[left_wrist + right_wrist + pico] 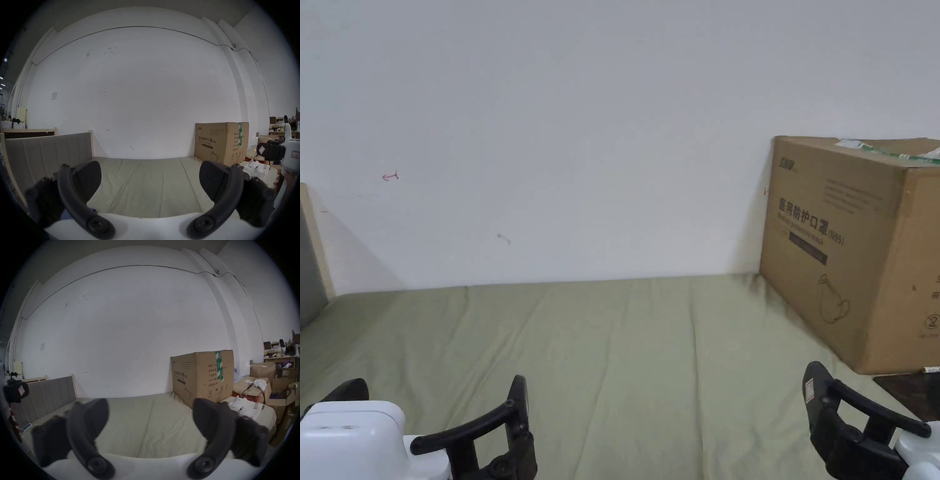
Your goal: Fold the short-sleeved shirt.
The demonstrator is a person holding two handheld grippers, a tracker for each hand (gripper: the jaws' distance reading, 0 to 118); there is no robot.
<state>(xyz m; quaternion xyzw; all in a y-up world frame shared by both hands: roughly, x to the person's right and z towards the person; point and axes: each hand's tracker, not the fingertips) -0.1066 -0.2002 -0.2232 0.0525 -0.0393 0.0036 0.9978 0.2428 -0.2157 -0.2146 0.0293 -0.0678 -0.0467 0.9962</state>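
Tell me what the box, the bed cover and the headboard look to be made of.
Box: brown corrugated cardboard, matte, going by its creased edges and taped seam. Bed cover: soft woven cloth, pale green and dull; long wrinkles run across it. Headboard: probably padded grey fabric with stitched vertical channels, in a pale wood-like frame.

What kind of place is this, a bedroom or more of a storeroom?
Probably a storeroom or workshop corner with a bed set up in it: a bed with a green sheet and padded headboard, a large cardboard box, and stacked open cartons beside cluttered shelves.
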